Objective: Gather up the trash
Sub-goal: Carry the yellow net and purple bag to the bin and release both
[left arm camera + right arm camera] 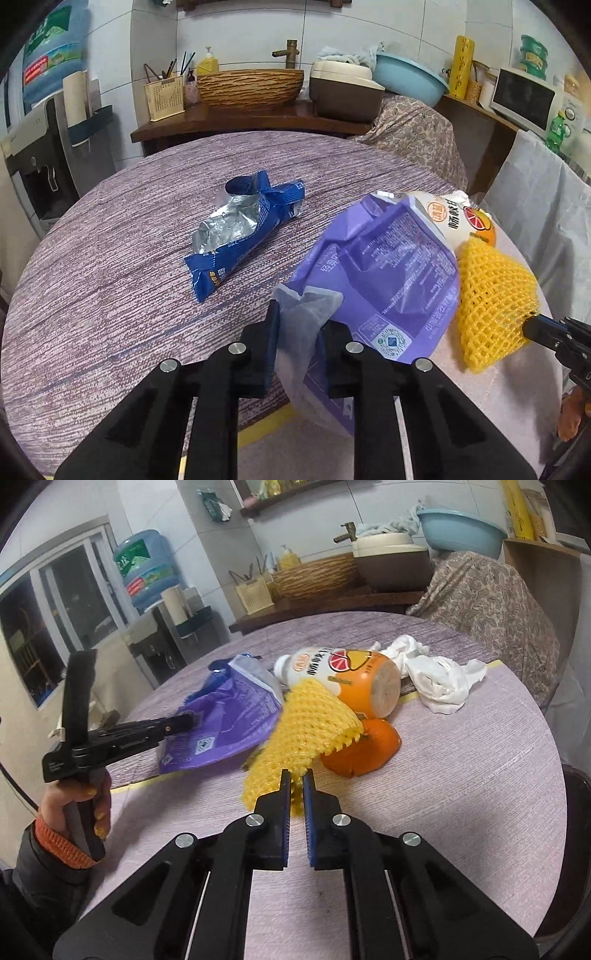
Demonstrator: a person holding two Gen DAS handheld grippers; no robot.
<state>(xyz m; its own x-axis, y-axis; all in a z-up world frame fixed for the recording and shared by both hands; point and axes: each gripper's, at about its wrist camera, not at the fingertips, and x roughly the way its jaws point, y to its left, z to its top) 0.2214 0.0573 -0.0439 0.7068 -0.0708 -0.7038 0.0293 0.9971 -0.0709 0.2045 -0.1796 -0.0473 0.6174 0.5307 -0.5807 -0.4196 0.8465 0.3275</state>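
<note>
Trash lies scattered on our round table (110, 295), which wears a mauve woven cloth. We see a purple plastic bag (388, 266), glossy, creased and printed with small text, toward 4 o'clock of the left wrist view. Our left gripper (301, 325) has its jaws narrowed onto the bag's pale translucent corner, pinching the film between the blue pads. No earlier view is given, so we only note the hold.

Just beside the bag, at 3 o'clock, sits a yellow foam net (303, 731), a soft lattice sleeve bent into a cone. Our right gripper (296, 779) is clamped on the net's near edge, jaws nearly together with foam between the tips.

Behind the net, at 12 o'clock in the right wrist view, a bottle (343, 679) lies on its side, white and orange with a grapefruit picture. An orange peel (365, 749) rests touching the net at 2 o'clock. Crumpled white tissue (436, 675) lies beyond the bottle. A blue foil wrapper (243, 232), silver inside and twisted, lies apart at 11 o'clock of the left wrist view.

A hand (74, 801) with an orange-cuffed sleeve holds the left gripper's handle.
</note>
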